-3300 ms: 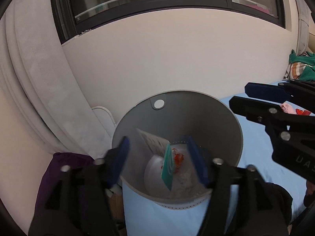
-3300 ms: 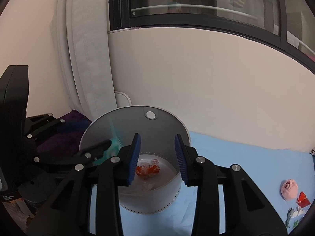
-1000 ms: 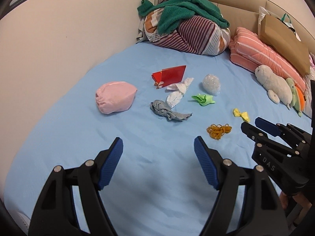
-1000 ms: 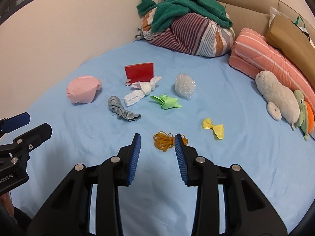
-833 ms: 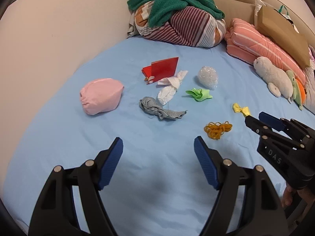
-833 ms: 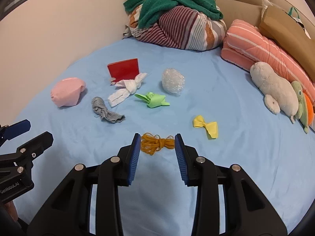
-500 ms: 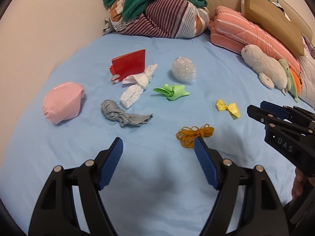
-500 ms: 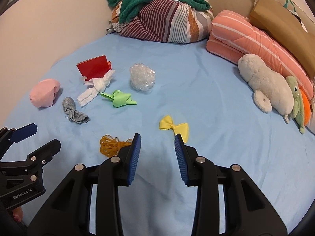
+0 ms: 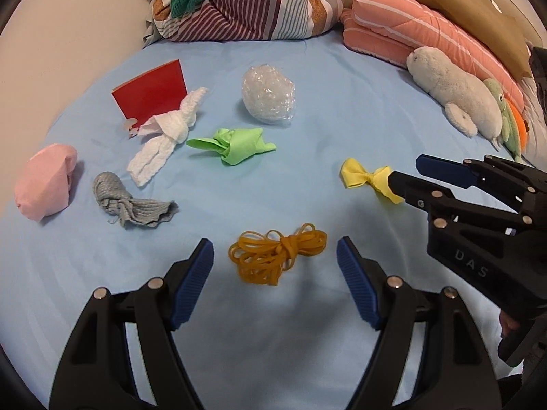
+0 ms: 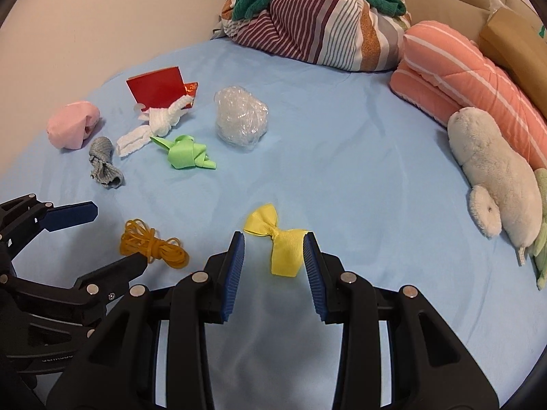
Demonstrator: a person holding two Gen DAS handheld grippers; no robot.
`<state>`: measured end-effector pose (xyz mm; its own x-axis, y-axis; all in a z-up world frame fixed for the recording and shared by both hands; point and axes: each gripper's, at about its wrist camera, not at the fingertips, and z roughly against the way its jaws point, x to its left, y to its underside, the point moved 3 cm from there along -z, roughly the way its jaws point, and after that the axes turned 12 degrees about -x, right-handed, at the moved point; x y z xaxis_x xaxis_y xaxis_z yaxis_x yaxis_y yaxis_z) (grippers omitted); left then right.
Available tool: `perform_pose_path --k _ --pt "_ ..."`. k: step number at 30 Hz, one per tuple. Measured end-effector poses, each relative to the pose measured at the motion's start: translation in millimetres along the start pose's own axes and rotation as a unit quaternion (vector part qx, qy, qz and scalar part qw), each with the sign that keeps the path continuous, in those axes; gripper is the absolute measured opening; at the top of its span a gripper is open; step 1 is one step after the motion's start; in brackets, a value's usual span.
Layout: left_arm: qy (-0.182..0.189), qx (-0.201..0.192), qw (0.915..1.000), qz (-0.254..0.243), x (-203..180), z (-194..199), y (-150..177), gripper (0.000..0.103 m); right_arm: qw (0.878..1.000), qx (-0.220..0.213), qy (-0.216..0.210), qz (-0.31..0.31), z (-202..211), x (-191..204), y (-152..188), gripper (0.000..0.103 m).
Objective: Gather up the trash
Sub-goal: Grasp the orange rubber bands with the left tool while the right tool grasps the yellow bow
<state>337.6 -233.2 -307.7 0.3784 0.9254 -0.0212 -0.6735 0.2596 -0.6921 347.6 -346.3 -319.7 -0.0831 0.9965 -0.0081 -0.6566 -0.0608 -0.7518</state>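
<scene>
One end of the yellow bow is covered in the left wrist view by the right gripper, whose jaws are set narrow around it without the pads seen to press; whether either tip touches the blue sheet cannot be told. The orange rubber bands are framed by the wide-open, empty left gripper. Further back, well apart from both, a grey rag, white tissue, green ribbon, plastic wrap, red card and pink bundle are laid out, with a plush toy partly cut off at the right.
</scene>
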Motion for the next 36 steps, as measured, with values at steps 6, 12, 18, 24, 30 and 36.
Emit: perform_pose_path --k 6,12,18,24,30,36 --pt "0.002 0.012 0.9999 0.002 2 -24 7 0.073 1.0 0.016 -0.007 -0.001 -32 -9 13 0.034" --pt "0.019 -0.001 0.9998 -0.001 -4 -34 7 0.056 1.0 0.018 -0.013 0.003 -46 -11 20 0.034" --pt "0.031 -0.014 0.9993 -0.014 -11 -33 1 0.021 0.999 0.008 -0.01 0.03 -45 -5 17 0.009" --pt "0.051 -0.013 0.9986 -0.011 -12 -28 -2 0.005 0.999 0.003 -0.017 0.038 -38 1 14 0.002" --pt "0.058 -0.015 0.9982 -0.009 -12 -17 -3 0.004 0.999 -0.001 -0.02 0.028 -26 1 8 0.002" --pt "0.064 -0.019 0.9978 0.009 -3 -3 -5 0.004 0.999 -0.003 -0.025 0.027 -10 8 5 0.002"
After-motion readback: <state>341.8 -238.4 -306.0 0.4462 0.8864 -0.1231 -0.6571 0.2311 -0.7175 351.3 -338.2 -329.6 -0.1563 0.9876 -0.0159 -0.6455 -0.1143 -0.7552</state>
